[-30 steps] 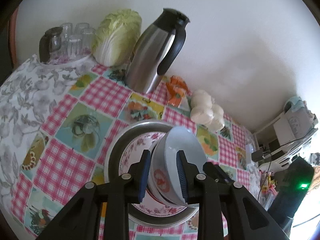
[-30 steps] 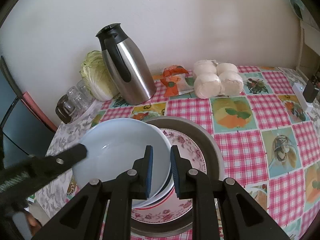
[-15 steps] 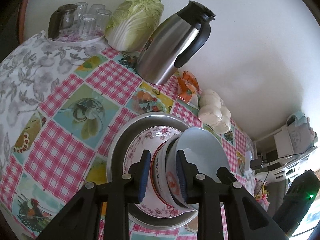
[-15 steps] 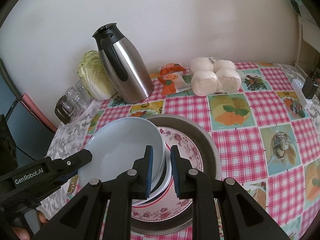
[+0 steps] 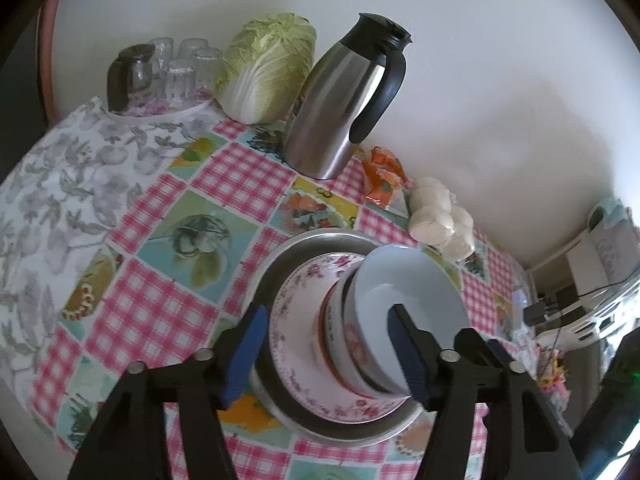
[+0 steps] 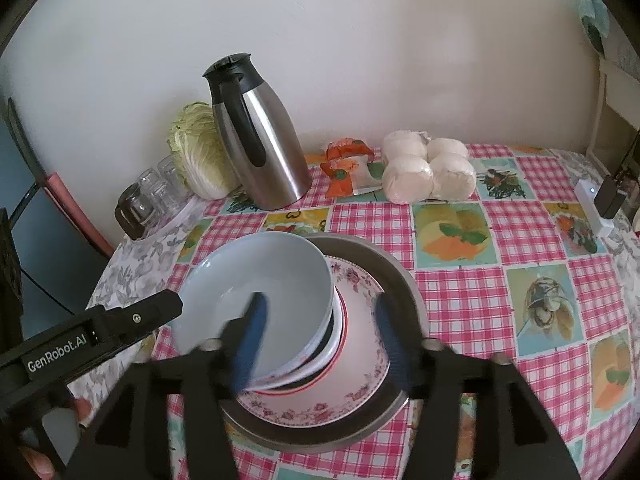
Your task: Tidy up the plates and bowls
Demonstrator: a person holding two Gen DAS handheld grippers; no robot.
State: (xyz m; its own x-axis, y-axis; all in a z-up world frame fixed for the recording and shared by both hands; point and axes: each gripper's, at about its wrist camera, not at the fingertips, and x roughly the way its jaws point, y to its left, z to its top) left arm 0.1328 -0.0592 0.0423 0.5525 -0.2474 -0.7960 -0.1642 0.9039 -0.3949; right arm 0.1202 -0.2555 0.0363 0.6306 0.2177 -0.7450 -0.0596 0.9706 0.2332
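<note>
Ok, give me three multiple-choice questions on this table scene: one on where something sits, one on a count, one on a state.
1. Where does the pale blue bowl sit?
A. on the stack in the round metal tray
B. beside the steel jug
C. on the floor

2. How many white buns lie wrapped by the wall?
A. two
B. four
C. seven

3. How does the blue bowl sit?
A. level
B. upside down
C. tilted

Answers: 1 A, it tops the floral plate and bowls in the tray. 2 B, four show in the right view. 3 C, its rim leans sideways.
</note>
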